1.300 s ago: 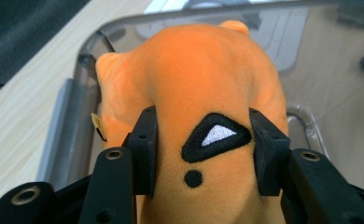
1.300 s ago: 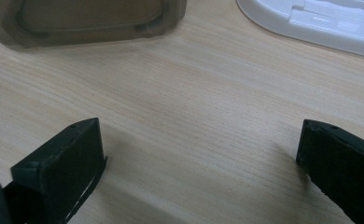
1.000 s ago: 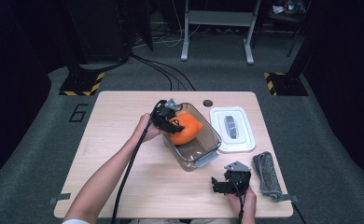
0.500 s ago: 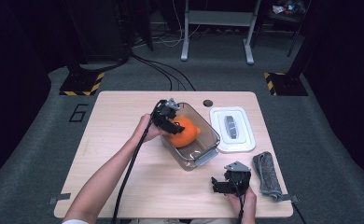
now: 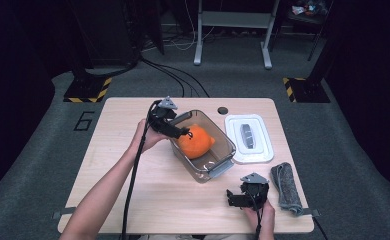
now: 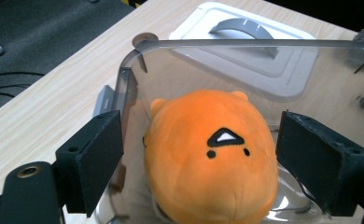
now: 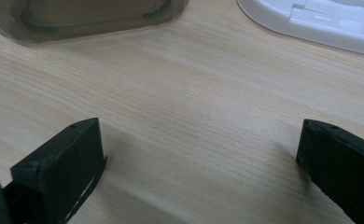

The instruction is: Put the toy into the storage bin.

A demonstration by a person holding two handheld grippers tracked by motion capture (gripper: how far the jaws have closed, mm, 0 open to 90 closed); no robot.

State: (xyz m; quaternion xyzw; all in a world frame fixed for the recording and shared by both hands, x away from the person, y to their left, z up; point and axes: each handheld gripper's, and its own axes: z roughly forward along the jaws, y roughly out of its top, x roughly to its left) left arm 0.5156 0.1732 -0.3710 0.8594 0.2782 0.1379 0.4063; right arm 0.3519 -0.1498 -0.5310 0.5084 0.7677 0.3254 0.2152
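Claw work first: the left claw (image 5: 183, 133) hangs over the left rim of a clear plastic container (image 5: 218, 167), and its jaws have just been opening. In the left gripper view they stand wide on either side of an orange plush toy (image 6: 213, 158), with a gap at each pad, so nothing is gripped. One jaw sits outside the container's wall and the other over its inside. The toy rests inside the container, near its far left end, with its small black face marks turned up toward the left claw. The person's left hand (image 5: 145, 137) holds that claw from the left side, and a black cable (image 5: 133, 180) trails from it down toward the near edge of the bench (image 5: 123, 200).

The right claw (image 5: 231, 198) lies low near the near edge of the bench, right of centre, held by the right hand (image 5: 259, 212). Its jaws are wide apart, with bare wood between them in the right gripper view.

The container stands about mid-bench, set at a slant to the bench's edges, with a grey latch (image 5: 222, 169) at its near end. Just beside it to the right lies its white lid (image 5: 248, 139), flat on the bench with a grey handle (image 5: 247, 135) on top. A rolled grey cloth (image 5: 287, 187) lies near the near right corner, just right of the right claw. A small dark round hole (image 5: 223, 110) sits close to the far edge.
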